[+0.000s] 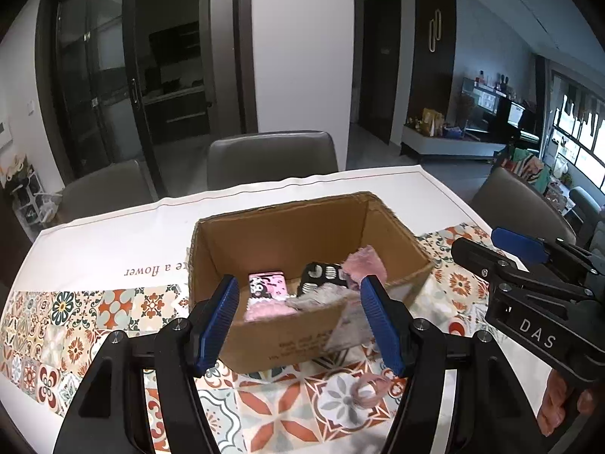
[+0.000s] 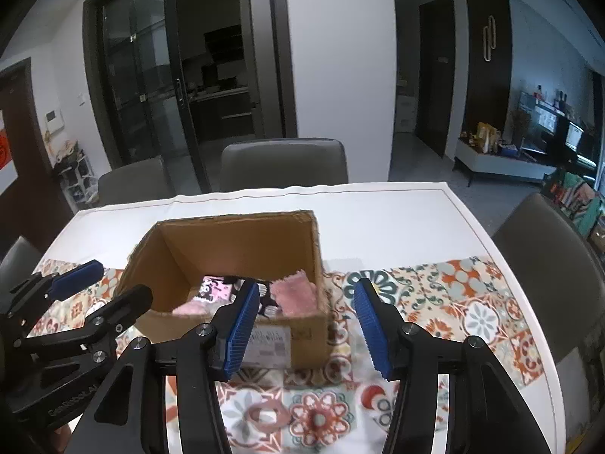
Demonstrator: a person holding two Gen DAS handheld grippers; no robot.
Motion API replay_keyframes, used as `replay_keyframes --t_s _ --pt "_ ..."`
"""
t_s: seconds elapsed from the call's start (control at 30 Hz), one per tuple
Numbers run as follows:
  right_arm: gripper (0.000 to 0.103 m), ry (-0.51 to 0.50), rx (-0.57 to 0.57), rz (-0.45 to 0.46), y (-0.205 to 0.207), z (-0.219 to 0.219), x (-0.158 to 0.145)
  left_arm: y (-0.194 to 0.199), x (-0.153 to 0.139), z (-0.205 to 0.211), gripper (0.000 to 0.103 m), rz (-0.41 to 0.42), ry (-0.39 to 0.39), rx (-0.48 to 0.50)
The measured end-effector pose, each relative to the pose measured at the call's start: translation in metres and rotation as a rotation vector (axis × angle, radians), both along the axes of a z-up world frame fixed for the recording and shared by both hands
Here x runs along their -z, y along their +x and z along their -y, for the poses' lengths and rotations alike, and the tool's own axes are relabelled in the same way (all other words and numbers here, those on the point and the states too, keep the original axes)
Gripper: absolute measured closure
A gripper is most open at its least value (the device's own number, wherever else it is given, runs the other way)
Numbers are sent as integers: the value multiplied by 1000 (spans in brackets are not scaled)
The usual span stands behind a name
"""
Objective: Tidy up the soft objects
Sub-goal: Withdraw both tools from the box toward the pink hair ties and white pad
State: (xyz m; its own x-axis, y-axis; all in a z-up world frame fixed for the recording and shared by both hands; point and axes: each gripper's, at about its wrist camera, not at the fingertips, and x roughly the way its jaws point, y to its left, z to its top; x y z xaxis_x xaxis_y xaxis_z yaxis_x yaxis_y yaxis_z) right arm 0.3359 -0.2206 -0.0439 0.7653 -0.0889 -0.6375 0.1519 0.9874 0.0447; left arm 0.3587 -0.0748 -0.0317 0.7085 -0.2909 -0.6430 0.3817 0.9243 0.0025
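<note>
An open cardboard box (image 1: pixel 287 227) stands on the patterned cloth; it also shows in the right wrist view (image 2: pixel 242 242). Inside lie a pink fluffy cloth (image 1: pixel 365 265), a black-and-white patterned piece (image 1: pixel 321 276), a pink printed item (image 1: pixel 266 283) and a grey cloth (image 1: pixel 317 299). A pink scrunchie (image 1: pixel 368 391) lies on the cloth in front of the box, also seen in the right wrist view (image 2: pixel 264 414). My left gripper (image 1: pixel 298 317) is open and empty just before the box. My right gripper (image 2: pixel 308 325) is open and empty, beside the box's right front corner.
The white table (image 2: pixel 397 219) carries a tiled-pattern runner (image 2: pixel 453 295). Grey chairs stand at the far side (image 1: pixel 272 159) and to the right (image 2: pixel 544 249). The right gripper's body (image 1: pixel 529 287) appears at the right of the left wrist view.
</note>
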Motion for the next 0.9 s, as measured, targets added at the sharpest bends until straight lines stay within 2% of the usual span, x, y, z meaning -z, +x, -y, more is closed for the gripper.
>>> replay_keyframes --t_s 0.5,0.6,0.7,0.9 --pt "49 9 72 -24 -65 15 11 -57 9 6 37 11 -8 81" --pt "49 19 79 -33 -74 16 15 -64 13 5 37 10 -8 90" --pt "45 25 92 -42 -81 17 19 -71 20 6 36 -3 0 102" --pt "44 32 106 -80 -97 17 35 -81 29 8 36 -10 11 127"
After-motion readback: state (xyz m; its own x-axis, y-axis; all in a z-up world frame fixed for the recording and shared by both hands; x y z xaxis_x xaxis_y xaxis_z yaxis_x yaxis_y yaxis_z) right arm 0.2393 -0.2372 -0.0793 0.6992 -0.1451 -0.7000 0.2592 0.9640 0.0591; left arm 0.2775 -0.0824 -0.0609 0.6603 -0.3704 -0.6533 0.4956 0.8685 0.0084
